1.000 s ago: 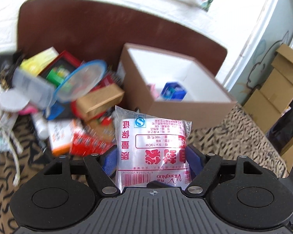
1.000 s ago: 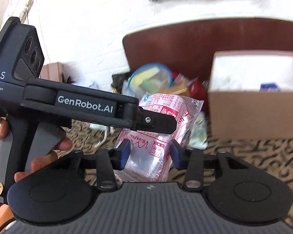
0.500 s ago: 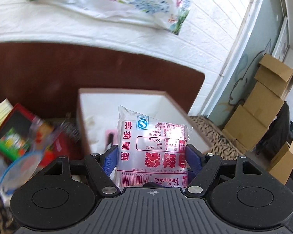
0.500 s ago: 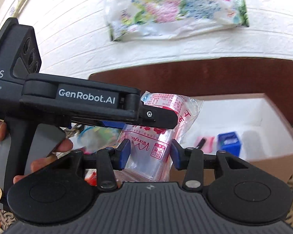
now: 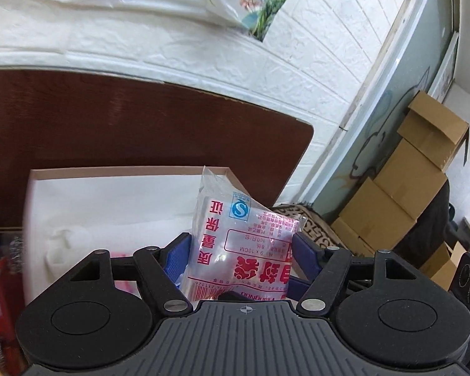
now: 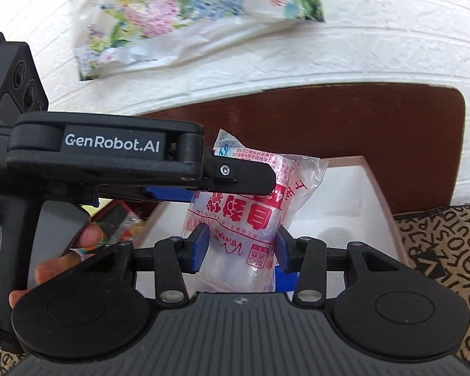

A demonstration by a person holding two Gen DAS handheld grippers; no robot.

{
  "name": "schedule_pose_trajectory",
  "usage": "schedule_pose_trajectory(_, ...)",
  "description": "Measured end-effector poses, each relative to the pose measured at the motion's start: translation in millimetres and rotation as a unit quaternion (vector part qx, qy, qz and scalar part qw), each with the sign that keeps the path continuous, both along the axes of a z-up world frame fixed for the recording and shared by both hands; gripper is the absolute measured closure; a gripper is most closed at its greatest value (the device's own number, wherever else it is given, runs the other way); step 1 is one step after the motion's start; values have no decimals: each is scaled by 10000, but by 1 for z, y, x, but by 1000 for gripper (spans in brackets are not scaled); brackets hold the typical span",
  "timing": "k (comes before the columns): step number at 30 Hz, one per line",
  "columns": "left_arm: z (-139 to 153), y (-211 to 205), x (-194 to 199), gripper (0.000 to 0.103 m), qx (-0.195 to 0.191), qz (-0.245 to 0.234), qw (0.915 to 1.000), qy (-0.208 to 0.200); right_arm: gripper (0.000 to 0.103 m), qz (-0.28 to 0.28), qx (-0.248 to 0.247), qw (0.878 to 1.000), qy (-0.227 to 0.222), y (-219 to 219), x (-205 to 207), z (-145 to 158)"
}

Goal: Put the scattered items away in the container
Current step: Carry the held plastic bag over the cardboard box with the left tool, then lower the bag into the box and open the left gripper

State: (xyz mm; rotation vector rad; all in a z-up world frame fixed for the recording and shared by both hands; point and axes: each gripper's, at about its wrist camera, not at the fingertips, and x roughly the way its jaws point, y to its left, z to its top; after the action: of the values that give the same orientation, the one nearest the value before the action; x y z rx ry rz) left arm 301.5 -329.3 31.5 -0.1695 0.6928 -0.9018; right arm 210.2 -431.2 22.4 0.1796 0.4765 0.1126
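1. A clear plastic packet (image 5: 244, 250) printed with red characters is pinched between the blue pads (image 5: 178, 257) of the left gripper (image 5: 242, 258).
2. The same packet (image 6: 250, 216) is also flanked by the blue pads (image 6: 197, 247) of the right gripper (image 6: 239, 250), which are pressed against its lower sides.
3. In the left wrist view the packet's long axis is seen running forward and upward from the fingers, with its sealed top edge pointing away from the camera; the print is read upside down.
4. In the right wrist view the packet is seen tilted, its upper end leaning to the right.
5. The packet is held above the open brown box (image 5: 128, 170), whose white interior is visible behind and beneath it.
6. The left gripper's body (image 6: 109, 156) is seen crossing over the packet from the left in the right wrist view.
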Motion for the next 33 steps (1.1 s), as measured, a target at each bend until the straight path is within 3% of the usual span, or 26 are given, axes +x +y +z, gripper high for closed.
schedule_pose_trajectory(15, -53, -64, 83, 22, -145, -87, 9954, 939, 53, -98, -506, 9957, 774, -59, 69, -27)
schedule_pose_trajectory(18, -58, -70, 92, 17, -125, -21, 9949, 999, 50, -118, -684, 9935, 901, -61, 80, -31)
schedule_pose_trajectory(24, -50, -69, 88, 1, -71, 190, 9967, 781, 29, -135, -822, 9934, 784, -59, 81, -31)
schedule_pose_trajectory(27, -42, -62, 80, 0, -48, 283, 9982, 521, 15, -193, -828, 9946, 600, -57, 69, -27)
schedule_pose_trajectory(33, -25, -38, 60, 0, 35, 606, 9981, 130, 4, -370, -667, 9963, 404, -52, 39, -19)
